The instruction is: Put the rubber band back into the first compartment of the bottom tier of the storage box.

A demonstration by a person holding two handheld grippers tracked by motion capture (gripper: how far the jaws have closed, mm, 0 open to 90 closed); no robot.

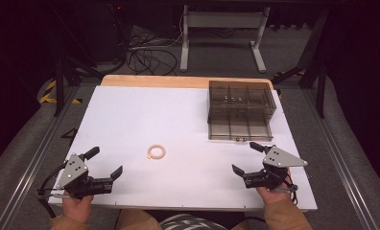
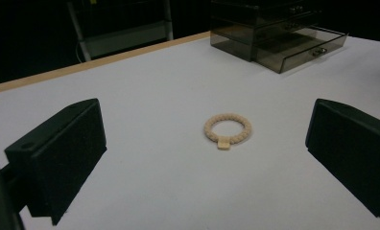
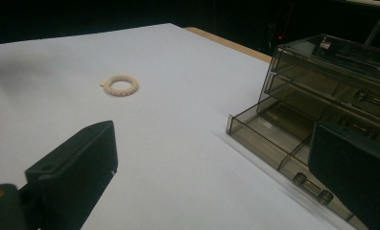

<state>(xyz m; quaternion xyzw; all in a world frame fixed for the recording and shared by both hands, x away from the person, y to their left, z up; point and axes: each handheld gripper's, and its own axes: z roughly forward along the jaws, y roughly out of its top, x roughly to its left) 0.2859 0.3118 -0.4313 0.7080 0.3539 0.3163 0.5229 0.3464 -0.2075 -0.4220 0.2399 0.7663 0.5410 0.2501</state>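
One cream beaded bracelet [image 1: 156, 152] lies flat mid-front on the white worktop [image 1: 145, 115], its small tag toward the person (a ring, no long axis). One smoky plastic drawer box [image 1: 240, 109] stands far right. Two tongs, left [image 1: 106, 165] and right [image 1: 248, 160], both gape empty.

The bracelet [image 1: 156, 152] lay on the table [image 1: 145, 110], a little left of centre and toward the near edge. At the far right stood the drawer box [image 1: 241, 98], its bottom drawer [image 1: 240, 125] pulled out toward the person. The left gripper [image 1: 107, 166] sat at the near left corner, the bracelet ahead and to its right. The right gripper [image 1: 243, 158] sat near right, just before the drawer.
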